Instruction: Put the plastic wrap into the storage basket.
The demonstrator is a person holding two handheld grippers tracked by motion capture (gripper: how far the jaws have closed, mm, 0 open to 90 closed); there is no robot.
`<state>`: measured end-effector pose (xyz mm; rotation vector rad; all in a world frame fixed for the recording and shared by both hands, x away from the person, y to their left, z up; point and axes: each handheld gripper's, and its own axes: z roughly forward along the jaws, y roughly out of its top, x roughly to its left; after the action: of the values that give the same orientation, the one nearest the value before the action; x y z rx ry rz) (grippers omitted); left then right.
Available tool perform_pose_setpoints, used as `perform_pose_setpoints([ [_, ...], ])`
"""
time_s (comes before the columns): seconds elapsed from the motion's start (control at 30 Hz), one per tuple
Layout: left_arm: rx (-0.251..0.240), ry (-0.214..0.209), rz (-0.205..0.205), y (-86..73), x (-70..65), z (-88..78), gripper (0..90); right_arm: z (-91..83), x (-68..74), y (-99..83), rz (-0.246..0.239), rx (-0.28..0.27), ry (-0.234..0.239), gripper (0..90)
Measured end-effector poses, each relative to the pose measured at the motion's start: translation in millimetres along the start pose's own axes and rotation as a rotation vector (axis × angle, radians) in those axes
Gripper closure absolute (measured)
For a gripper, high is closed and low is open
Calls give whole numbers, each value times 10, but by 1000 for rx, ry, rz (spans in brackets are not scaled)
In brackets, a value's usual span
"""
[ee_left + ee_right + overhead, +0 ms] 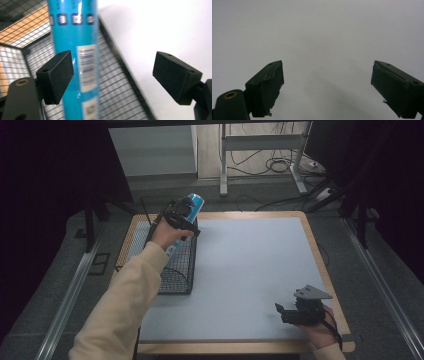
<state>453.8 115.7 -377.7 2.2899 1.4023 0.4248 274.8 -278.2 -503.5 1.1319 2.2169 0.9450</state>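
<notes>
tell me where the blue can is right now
In the high view the blue can is at the table's far left, in the black wire basket; the left gripper stands open beside it.

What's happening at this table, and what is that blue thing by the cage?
A person sits at a table with a handheld gripper in each hand. The left gripper is over a black wire basket at the table's left side, its jaws wide apart around a tall blue tube with a printed label; the far pad is clear of it, so it is not clamped. The tube stands in the basket. The right gripper waits open, low over the bare grey mat.
</notes>
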Motion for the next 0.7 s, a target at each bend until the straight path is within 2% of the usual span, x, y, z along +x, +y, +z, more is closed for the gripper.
perform_pose_setpoints([
  [0.07,-5,-16,15,-50,-49,-26,174,2,-1,0,0,0,-1,116],
  [0.1,-23,-53,35,-158,-136,-76,174,2,-1,0,1,1,-2,116],
  [0.17,-40,-83,47,-272,-222,-116,182,1,2,0,1,1,-3,116],
  [0.23,-43,-101,90,-382,-310,-164,185,-1,7,0,-1,1,-5,116],
  [0.27,-43,-101,90,-382,-310,-164,185,-2,9,0,-2,2,-6,116],
  [0.3,-51,-97,116,-437,-361,-184,185,-2,9,0,-2,2,-6,116],
  [0.33,-66,-112,150,-561,-462,-224,186,0,14,-1,-3,3,-4,116],
  [0.37,-77,-128,159,-628,-510,-239,189,2,16,-2,-3,4,-5,116],
  [0.4,-77,-128,159,-628,-510,-239,191,2,18,-2,-3,4,-5,116],
  [0.43,-82,-142,170,-698,-552,-249,190,1,18,-3,-3,4,-4,116],
  [0.47,-100,-152,183,-835,-635,-258,193,-1,18,-4,-3,3,-4,115],
  [0.57,-135,-187,187,-1029,-726,-275,192,-2,13,-6,-2,3,-5,115],
  [0.6,-135,-187,187,-1029,-726,-275,192,-2,13,-6,-2,3,-5,115],
  [0.67,-149,-199,195,-1145,-774,-274,192,-1,15,-7,-3,4,-5,116],
  [0.7,-155,-202,196,-1252,-806,-266,183,-7,21,-5,-1,5,-4,116],
])
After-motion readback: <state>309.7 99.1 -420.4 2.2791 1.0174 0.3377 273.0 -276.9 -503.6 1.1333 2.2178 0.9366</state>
